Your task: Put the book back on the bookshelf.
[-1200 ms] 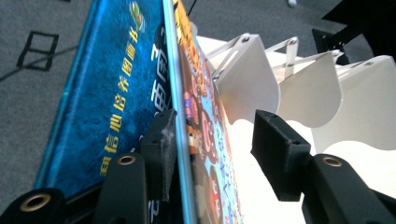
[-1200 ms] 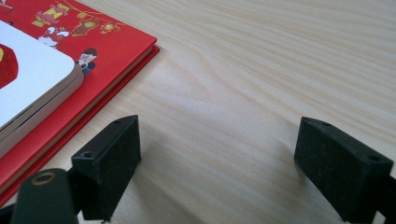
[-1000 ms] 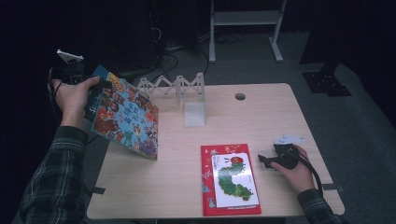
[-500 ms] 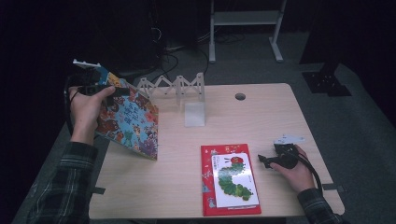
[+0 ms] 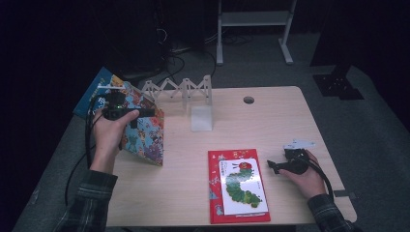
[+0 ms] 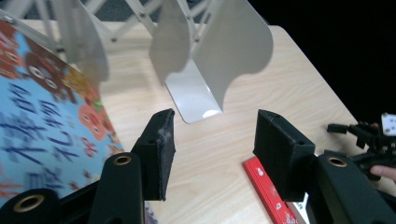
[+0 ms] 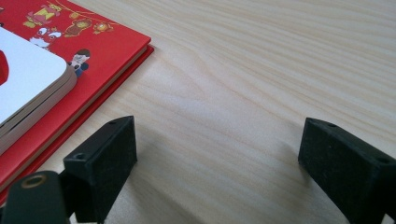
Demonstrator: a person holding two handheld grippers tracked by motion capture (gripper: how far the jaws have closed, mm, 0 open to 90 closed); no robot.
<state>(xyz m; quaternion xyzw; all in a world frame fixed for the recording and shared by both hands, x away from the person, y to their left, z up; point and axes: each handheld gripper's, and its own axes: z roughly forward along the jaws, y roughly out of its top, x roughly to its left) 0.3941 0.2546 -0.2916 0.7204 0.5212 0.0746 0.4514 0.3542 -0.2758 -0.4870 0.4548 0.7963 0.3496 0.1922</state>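
Now my left claw (image 5: pixel 145 113) hovers, jaws parted and empty, beside the colourful picture book (image 5: pixel 145 137); my right claw (image 5: pixel 273 166) rests released on the surface (image 5: pixel 290 121).

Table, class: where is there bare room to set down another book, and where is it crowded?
Free: the table's right rear, between the rack, the cable hole and the right gripper; also the front left, below the colourful book and left of the red book. Crowded: the rear left.
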